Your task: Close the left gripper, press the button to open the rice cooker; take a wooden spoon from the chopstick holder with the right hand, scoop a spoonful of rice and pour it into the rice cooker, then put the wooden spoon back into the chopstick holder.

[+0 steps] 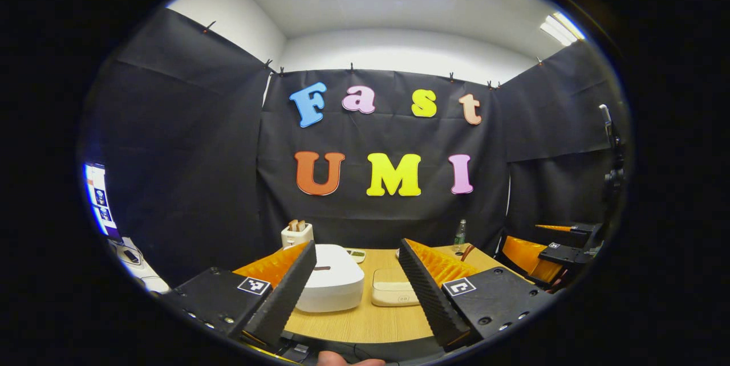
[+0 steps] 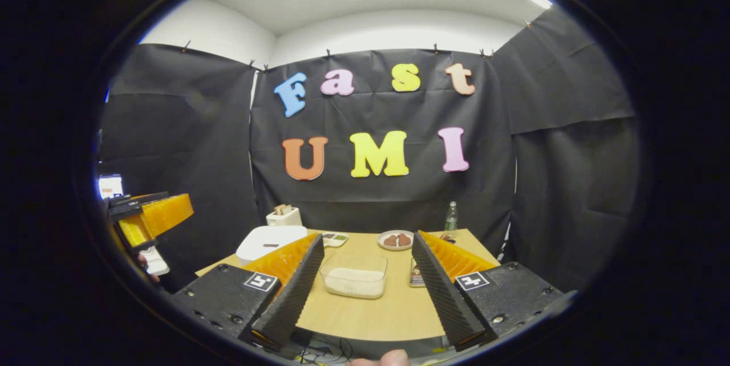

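We find the rice cooker (image 1: 329,277) lid down on the table (image 1: 365,320), nothing begun. Left gripper (image 1: 356,292) and right gripper (image 2: 365,292) both gape, empty; rice container (image 2: 354,276) lies ahead.

No legible writing or numbers on the table items.
Square black-and-white code markers (image 1: 254,285) sit on the left gripper (image 1: 356,243) and on the right gripper (image 2: 368,236); a small mark on the cream box (image 1: 393,289) front is too small to read.
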{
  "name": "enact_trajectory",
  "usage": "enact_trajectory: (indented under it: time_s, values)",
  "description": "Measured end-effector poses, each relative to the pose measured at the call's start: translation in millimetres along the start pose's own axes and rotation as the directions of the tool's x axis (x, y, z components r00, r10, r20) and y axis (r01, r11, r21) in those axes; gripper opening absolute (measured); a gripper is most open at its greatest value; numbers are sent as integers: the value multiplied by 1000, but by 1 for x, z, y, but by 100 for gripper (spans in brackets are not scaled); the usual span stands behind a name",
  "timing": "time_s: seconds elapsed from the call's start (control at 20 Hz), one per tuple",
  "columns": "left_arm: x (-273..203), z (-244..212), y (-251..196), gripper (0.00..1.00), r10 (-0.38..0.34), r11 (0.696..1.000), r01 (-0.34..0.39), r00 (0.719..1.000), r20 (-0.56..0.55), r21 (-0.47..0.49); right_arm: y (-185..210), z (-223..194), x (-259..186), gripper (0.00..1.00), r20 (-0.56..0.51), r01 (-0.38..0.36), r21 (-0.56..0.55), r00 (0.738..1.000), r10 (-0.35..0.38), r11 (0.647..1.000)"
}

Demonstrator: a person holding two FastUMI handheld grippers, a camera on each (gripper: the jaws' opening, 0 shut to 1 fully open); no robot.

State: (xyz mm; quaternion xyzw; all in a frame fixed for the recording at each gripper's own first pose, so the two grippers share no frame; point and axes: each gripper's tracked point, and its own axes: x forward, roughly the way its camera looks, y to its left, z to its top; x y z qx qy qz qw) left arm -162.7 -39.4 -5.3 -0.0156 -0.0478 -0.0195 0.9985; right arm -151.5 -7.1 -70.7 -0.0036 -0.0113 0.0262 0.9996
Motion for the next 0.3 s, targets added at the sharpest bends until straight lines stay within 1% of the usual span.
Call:
enact_trajectory:
  time_s: [0.3]
  values:
    - [1,-1,-2,94,-4,1000,4,1000,-4,3,1,-2,-1,96,-7,-3,-4,1000,3,1000]
